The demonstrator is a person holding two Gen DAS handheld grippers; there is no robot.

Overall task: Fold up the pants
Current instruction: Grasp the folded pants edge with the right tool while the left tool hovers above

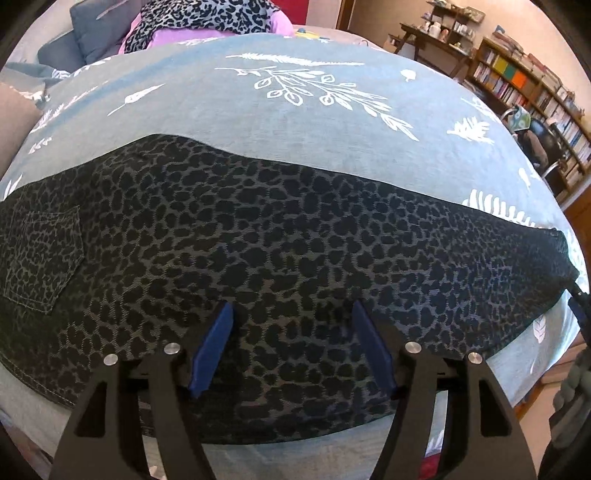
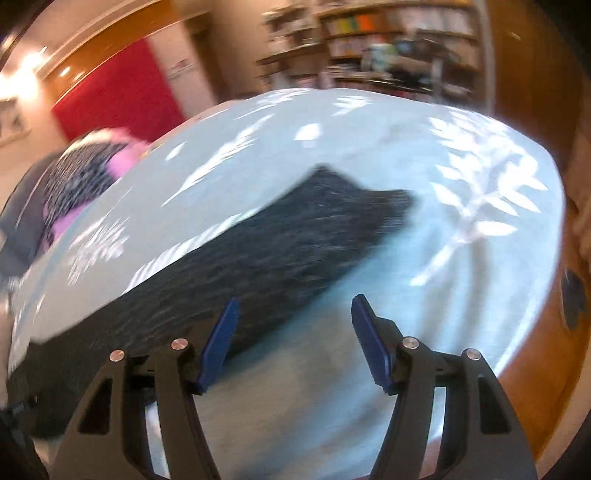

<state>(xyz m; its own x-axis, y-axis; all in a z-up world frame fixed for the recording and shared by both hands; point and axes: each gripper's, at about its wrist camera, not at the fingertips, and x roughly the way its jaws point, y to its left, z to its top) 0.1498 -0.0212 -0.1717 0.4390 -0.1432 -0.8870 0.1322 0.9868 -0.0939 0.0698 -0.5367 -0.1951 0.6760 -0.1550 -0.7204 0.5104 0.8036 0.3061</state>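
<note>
Left wrist view
- Pants (image 1: 258, 258): dark leopard-print band across mid-frame, laid flat, legs stacked; back pocket at left edge.
- Handling: judged soft, limp and fairly light; denim-like weave should resist slipping. Best hold looks like a hemmed edge or corner, pinching both layers.
- Left gripper (image 1: 291, 347): jaws apart over the pants' lower edge, nothing pinched.
- Bedspread (image 1: 295, 122): pale blue, white leaf print, smooth.
- Room: bookshelf (image 1: 535, 85) upper right; clothes pile (image 1: 199, 22) top left.

Right wrist view (blurred)
- Pants (image 2: 258, 258): dark strip running from lower left to centre; leg end near centre.
- Right gripper (image 2: 293, 343): jaws apart, empty, over the pants' edge and the bedspread (image 2: 406, 295).
- Room: red panel (image 2: 118, 92) upper left.
</note>
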